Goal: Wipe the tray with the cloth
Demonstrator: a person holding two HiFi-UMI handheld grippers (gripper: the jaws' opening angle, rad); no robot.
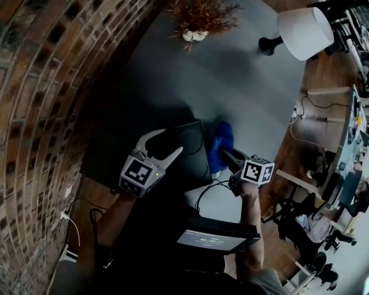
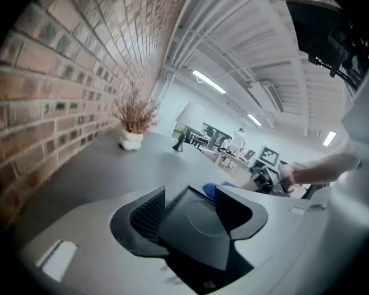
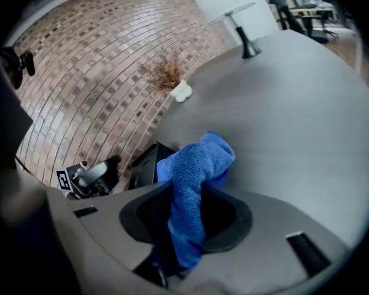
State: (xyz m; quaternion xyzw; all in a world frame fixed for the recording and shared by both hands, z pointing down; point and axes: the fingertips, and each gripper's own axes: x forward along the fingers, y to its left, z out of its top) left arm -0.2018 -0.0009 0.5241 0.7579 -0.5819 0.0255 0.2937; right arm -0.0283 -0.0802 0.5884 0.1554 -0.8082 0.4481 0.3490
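A black tray (image 1: 187,147) sits near the front edge of the grey table (image 1: 234,85), next to the brick wall. My left gripper (image 1: 165,143) comes at it from the lower left. In the left gripper view the tray (image 2: 194,226) fills the gap between the jaws, and the left gripper (image 2: 187,211) is shut on its edge. A blue cloth (image 1: 220,143) hangs bunched just right of the tray. My right gripper (image 1: 231,157) is shut on the blue cloth (image 3: 194,177), which sticks out past the right gripper's (image 3: 187,214) jaws and droops between them.
A brick wall (image 1: 31,103) runs along the left. A dried plant in a white vase (image 1: 195,34) and a white-shaded lamp (image 1: 304,32) stand at the table's far side. A dark device with a screen (image 1: 218,237) and cables (image 1: 203,195) lie below the grippers.
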